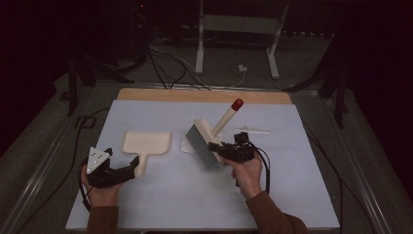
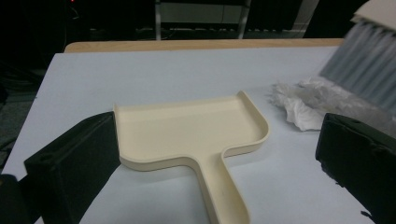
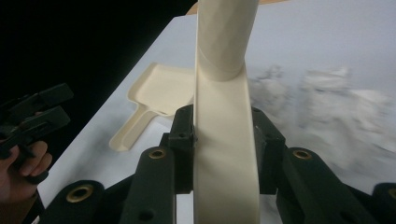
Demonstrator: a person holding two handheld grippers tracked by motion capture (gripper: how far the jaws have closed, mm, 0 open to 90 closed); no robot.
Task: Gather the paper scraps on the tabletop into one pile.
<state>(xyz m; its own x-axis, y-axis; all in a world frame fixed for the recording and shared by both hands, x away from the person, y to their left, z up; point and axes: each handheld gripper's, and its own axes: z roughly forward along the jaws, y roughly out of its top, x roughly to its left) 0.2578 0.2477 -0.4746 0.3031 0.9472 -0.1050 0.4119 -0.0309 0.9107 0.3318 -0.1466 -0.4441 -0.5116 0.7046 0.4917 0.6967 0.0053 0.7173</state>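
- Dustpan (image 2: 187, 130): cream plastic, smooth, faintly glossy.
- Brush (image 1: 207, 141): smooth cream plastic back, grey bristles, glossy red handle tip.
- Crumpled paper (image 2: 299, 105): white, rough.
- Tabletop (image 1: 160, 195): matt pale cover, bare wood along far edge.

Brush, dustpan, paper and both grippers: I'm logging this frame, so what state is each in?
Brush: clamped at its back, lifted, handle pointing up and away.
Dustpan: flat on the table, empty, handle unheld.
Crumpled paper: loose on the table beside the bristles.
Left gripper: open around the dustpan handle.
Right gripper: shut on the brush.
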